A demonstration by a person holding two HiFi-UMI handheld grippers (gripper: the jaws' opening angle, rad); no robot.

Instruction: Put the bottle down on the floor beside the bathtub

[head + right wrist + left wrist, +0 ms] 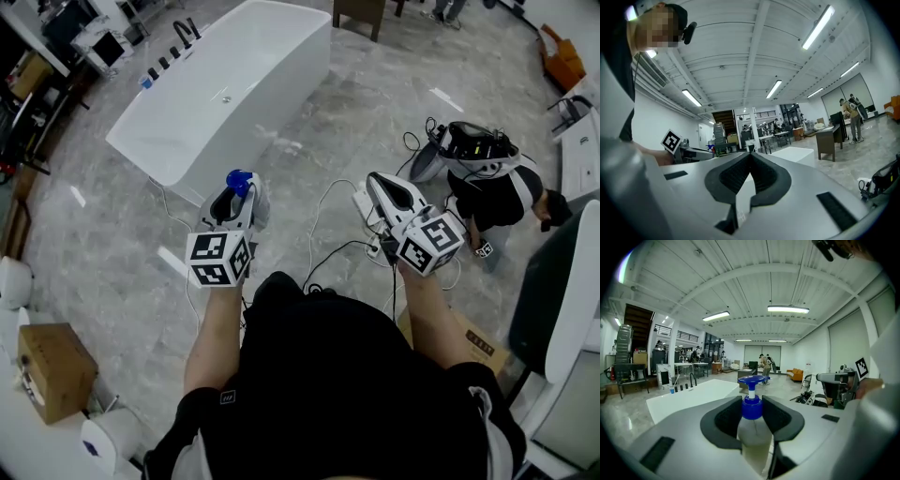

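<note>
A clear pump bottle with a blue pump top [239, 180] stands upright between the jaws of my left gripper [234, 194], which is shut on its neck and shoulder. The left gripper view shows the blue pump [751, 401] clamped between the dark pads [726, 418]. I hold it in the air above the grey floor, just off the near end of the white bathtub [225, 94]. My right gripper [377, 180] hangs to the right, jaws shut together with nothing in them, as the right gripper view [751, 158] confirms.
Cables and a white power strip [364, 208] lie on the floor between the grippers. A person crouches at the right [492, 187]. A black tap [184, 34] stands on the tub's far rim. A cardboard box [52, 367] sits at the left, a dark desk [361, 13] at the back.
</note>
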